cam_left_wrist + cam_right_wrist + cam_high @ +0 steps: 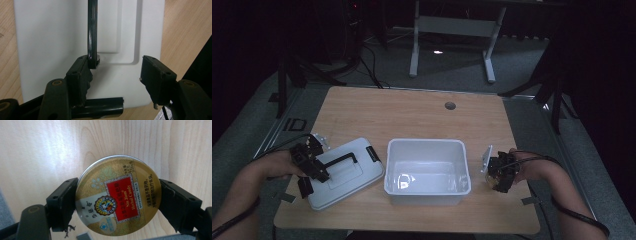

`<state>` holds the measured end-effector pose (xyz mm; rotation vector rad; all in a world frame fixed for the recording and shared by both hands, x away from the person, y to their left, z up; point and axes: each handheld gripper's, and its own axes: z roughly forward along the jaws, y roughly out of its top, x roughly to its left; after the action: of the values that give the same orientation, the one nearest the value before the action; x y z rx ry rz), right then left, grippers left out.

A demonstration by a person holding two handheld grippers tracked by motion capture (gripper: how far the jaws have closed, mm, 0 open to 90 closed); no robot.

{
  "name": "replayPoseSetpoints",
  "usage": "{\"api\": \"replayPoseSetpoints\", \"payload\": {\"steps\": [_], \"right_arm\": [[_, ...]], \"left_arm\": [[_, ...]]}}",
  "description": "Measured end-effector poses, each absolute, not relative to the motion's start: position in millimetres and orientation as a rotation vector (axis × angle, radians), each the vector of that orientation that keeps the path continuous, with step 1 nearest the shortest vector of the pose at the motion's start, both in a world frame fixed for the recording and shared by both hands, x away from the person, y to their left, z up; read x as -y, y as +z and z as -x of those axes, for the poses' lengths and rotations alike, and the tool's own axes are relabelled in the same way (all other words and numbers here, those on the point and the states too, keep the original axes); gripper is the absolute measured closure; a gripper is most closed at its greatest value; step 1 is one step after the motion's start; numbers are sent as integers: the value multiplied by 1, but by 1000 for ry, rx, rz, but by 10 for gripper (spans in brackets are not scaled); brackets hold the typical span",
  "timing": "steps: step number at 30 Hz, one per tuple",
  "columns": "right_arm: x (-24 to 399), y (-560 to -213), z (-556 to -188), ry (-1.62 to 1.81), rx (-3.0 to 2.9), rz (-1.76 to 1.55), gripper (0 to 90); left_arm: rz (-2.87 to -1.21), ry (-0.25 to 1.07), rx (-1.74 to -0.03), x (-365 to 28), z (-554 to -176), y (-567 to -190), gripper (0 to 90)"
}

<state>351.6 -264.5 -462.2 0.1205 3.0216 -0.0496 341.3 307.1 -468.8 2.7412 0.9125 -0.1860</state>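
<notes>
Right claw [117, 197] is clamped on the round gold candy tin [117, 196], one pad on each side of its rim, just right of the open white bin [427, 170] and, I judge, slightly off the bench [412, 112]. My left claw [115, 75] stands half open over the white lid [50, 42], left of the bin; one pad touches the lid's black handle [92, 32], gripping nothing. My worry: the tin's smooth curved edge could slip or twist free before it clears the bin's near wall, or clip that wall if carried low.
</notes>
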Motion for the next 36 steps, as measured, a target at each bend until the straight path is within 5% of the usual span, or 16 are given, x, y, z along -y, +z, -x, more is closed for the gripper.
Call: {"api": "replayPoseSetpoints", "payload": {"steps": [24,36], "right_arm": [[230,-375,-338,-43,-2976,-123,203],[187,-358,-335,-10,-2981,-16,203]], "left_arm": [[-2762,-169,-899,-305,-341,-466,402],[-2768,-170,-882,-301,-342,-463,402]]}}
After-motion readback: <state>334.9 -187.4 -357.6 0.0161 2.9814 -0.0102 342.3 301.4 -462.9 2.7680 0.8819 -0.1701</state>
